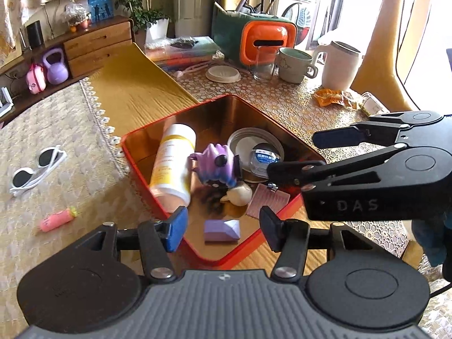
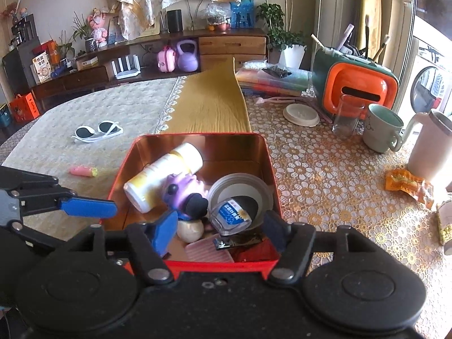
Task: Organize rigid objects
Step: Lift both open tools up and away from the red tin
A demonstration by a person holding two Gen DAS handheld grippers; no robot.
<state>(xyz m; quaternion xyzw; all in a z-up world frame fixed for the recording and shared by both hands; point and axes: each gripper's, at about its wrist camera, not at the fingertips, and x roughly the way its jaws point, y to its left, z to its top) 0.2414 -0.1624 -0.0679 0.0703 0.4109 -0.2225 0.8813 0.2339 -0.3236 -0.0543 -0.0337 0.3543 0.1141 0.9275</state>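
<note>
Red metal tin [image 1: 135,152] with a shiny copper-coloured inside sits in the middle of both frames, on the surface where a yellow cloth runner [image 1: 132,90] meets a lace-pattern tablecloth [image 1: 285,104]. It is open at the top and holds several things. A white cylindrical bottle with a yellow band [image 1: 172,163] lies tilted against the left wall of the tin. Just beside it is a purple plastic toy with a black round part [image 1: 217,166]. To the right of the toy lies a round grey lid [image 1: 254,144], and a small clear jar with a blue label [image 1: 264,159] rests on it. Lower in the tin are a cream rounded object [image 1: 238,195], a pink ribbed card [image 1: 268,203] and a lilac faceted block [image 1: 221,230].

The left hand-held gripper [image 1: 223,226] is at the bottom centre of the left wrist view, above the near corner of the tin, with its jaws wide apart and nothing between them. The right hand-held gripper [image 2: 220,231] is at the bottom centre of its own view, over the near edge of the tin, also wide and holding nothing.

Outside the tin, in the left part of the left wrist frame, white-framed sunglasses [image 1: 36,169] and a small pink tube with a yellow cap [image 1: 58,219] lie on the pale tablecloth, well apart from the tin. In the upper right there are an orange and green box [image 1: 265,42], a clear glass [image 1: 264,63], a pale green mug [image 1: 295,65] and a white jug [image 1: 340,65].
</note>
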